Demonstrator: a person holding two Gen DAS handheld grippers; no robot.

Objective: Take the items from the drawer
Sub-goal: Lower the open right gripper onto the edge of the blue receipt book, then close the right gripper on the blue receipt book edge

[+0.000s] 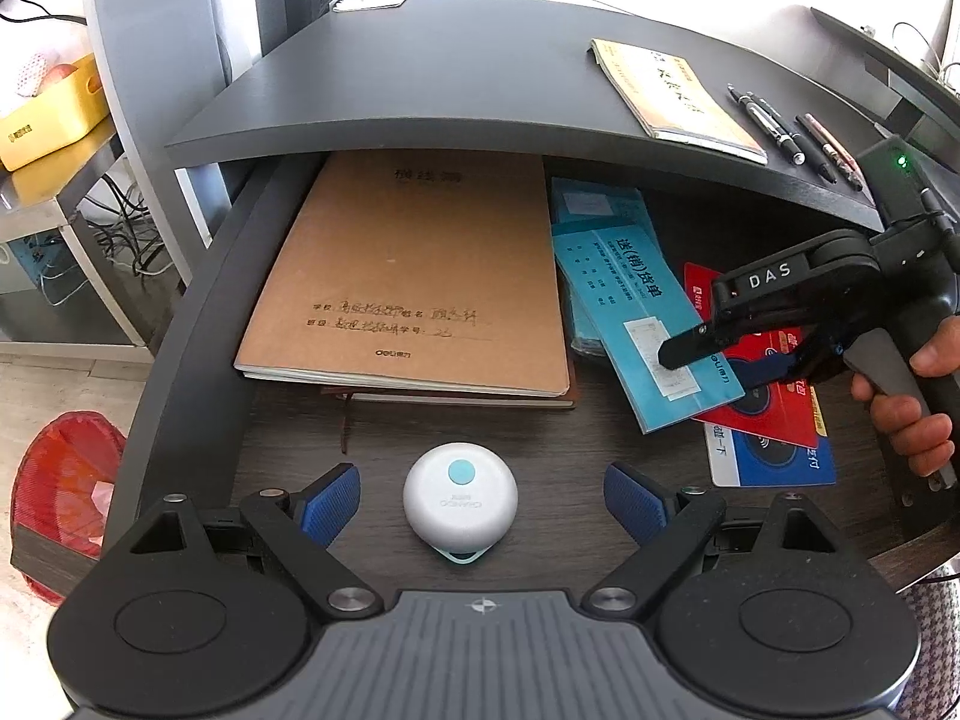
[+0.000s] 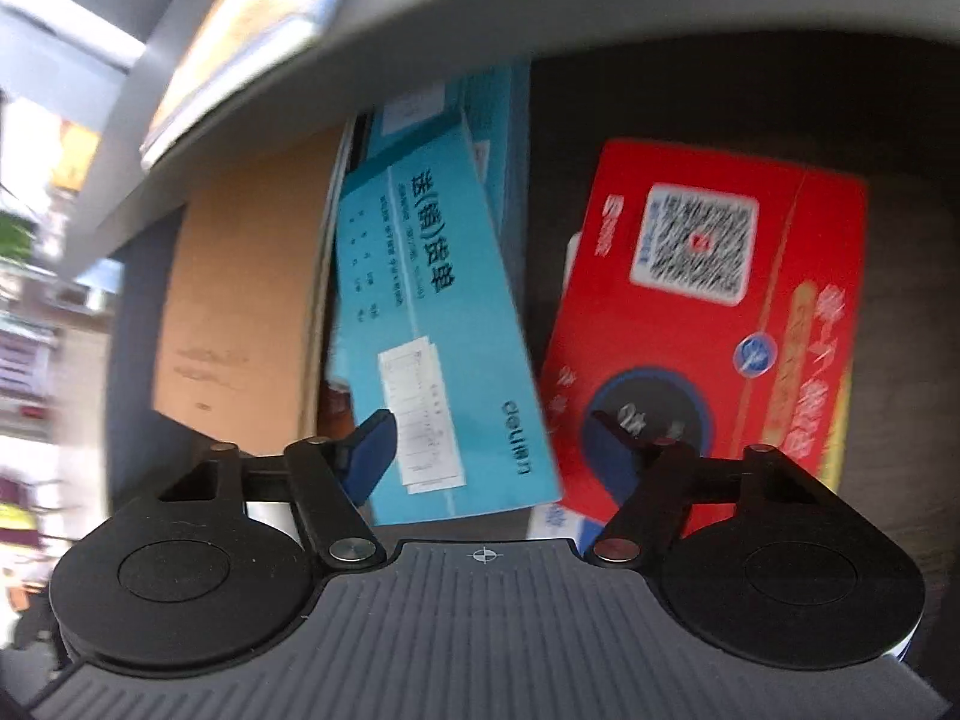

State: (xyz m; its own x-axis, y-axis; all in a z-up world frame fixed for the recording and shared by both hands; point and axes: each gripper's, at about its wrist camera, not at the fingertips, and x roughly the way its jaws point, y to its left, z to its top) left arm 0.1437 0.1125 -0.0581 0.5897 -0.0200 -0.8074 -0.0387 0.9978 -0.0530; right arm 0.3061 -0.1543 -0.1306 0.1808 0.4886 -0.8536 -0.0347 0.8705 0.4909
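Fingers [image 1: 336,501] spread around white device [image 1: 460,498] | right gripper [image 2: 489,450] open over blue booklet [image 2: 438,324]

The left gripper [image 1: 483,501] points toward twelve o'clock, its two blue-padded fingers [image 1: 330,501] spread wide with clear space between them. The right gripper [image 1: 708,354] enters the left wrist view from three o'clock and reaches toward nine o'clock, tilted downward. A bare hand [image 1: 912,396] wraps its handle at about four o'clock. In its own view the right gripper [image 2: 489,450] stands with fingers [image 2: 369,450] parted wide.
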